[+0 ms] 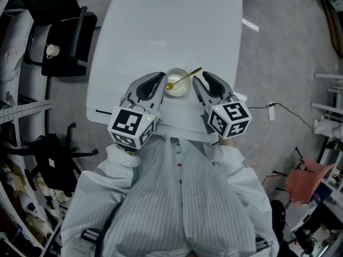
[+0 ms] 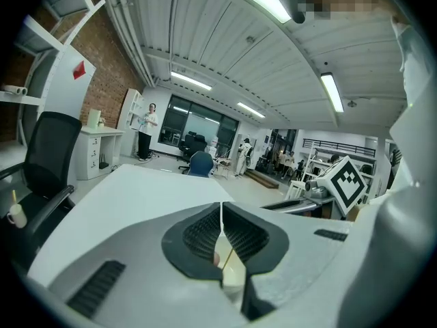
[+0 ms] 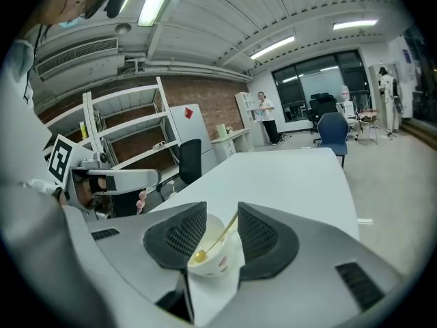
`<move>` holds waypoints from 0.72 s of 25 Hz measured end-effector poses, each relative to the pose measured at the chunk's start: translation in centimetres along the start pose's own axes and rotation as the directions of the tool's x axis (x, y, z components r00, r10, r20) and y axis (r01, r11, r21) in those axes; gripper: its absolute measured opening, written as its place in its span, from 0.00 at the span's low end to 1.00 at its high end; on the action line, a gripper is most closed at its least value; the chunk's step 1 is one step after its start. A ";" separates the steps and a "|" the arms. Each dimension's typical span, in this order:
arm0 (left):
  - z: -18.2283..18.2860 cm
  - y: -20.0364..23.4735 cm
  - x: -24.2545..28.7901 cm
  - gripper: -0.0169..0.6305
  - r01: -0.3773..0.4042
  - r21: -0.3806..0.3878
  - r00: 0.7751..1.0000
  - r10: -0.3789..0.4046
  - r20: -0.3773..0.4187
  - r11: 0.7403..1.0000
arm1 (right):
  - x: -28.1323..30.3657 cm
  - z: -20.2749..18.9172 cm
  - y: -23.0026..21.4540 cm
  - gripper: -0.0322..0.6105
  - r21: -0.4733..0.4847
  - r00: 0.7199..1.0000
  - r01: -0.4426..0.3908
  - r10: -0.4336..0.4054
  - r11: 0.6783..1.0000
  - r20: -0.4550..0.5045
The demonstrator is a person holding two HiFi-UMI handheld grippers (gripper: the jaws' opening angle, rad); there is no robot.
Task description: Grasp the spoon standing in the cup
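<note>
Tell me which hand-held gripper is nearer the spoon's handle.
Right. The right hand-held gripper, jaws open, flanks the spoon handle; the left hand-held gripper, shut, sits across the cup.

In the left gripper view the left tool's [image 2: 222,215] closed jaws hide most of the cup [image 2: 233,272]. The head view crops the desk's [image 1: 161,25] far edge.

From over the person's head we look steeply down on the white table [image 1: 161,31] and the cup [image 1: 177,84] near its front edge. Our left gripper view skims low across that same table toward the far room. Our right gripper view sits close behind the cup, facing along the tabletop.
</note>
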State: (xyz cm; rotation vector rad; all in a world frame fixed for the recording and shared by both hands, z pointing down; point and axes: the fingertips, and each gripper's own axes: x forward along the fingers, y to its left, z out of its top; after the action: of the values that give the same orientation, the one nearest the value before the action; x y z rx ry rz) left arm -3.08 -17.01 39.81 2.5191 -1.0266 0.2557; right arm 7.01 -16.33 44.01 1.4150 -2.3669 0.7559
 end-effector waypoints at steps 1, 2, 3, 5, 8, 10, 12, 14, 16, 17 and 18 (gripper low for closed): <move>-0.2 0.1 0.1 0.05 -0.002 -0.002 1.000 0.002 -0.004 1.000 | 0.3 -0.2 -0.1 0.23 0.005 1.000 -0.004 0.004 1.000 -0.006; -0.5 0.2 0.1 0.05 -0.004 -0.003 1.000 0.004 -0.007 1.000 | 0.5 -0.5 -0.2 0.24 0.012 1.000 -0.008 0.008 1.000 -0.012; -0.7 0.2 0.2 0.05 -0.007 -0.004 1.000 0.006 -0.011 1.000 | 0.8 -0.7 -0.3 0.24 0.020 1.000 -0.011 0.012 1.000 -0.017; -1.1 0.4 0.4 0.05 -0.011 -0.007 1.000 0.011 -0.018 1.000 | 1.2 -1.2 -0.7 0.25 0.034 1.000 -0.016 0.017 0.999 -0.026; -1.6 0.6 0.7 0.05 -0.020 -0.015 0.999 0.019 -0.027 1.000 | 1.8 -1.8 -1.2 0.25 0.051 0.999 -0.019 0.021 0.999 -0.038; -2.0 0.7 0.8 0.05 -0.027 -0.021 0.999 0.027 -0.032 0.999 | 2.1 -2.2 -1.5 0.25 0.058 0.999 -0.020 0.023 0.998 -0.044; -2.4 0.8 1.0 0.05 -0.034 -0.027 0.999 0.033 -0.036 0.999 | 2.4 -2.4 -1.7 0.25 0.064 0.998 -0.023 0.026 0.998 -0.048; -2.8 1.1 1.1 0.05 -0.042 -0.033 0.998 0.041 -0.041 0.999 | 2.8 -2.7 -1.8 0.25 0.068 0.998 -0.027 0.031 0.997 -0.054; -3.2 1.3 1.1 0.05 -0.049 -0.040 0.998 0.047 -0.046 0.998 | 3.2 -3.0 -1.8 0.25 0.065 0.998 -0.029 0.033 0.997 -0.061; -3.3 1.5 1.1 0.05 -0.052 -0.044 0.998 0.050 -0.048 0.998 | 3.4 -3.1 -1.7 0.25 0.063 0.997 -0.029 0.034 0.998 -0.064; -3.4 1.7 1.1 0.05 -0.055 -0.047 0.997 0.053 -0.050 0.997 | 3.6 -3.2 -1.7 0.25 0.060 0.997 -0.029 0.033 0.998 -0.067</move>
State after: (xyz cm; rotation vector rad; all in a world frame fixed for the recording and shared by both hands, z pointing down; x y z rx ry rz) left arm -3.52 -17.29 43.75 2.4325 -1.0697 0.3030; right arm 6.66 -17.75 48.86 1.3556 -2.3385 0.8751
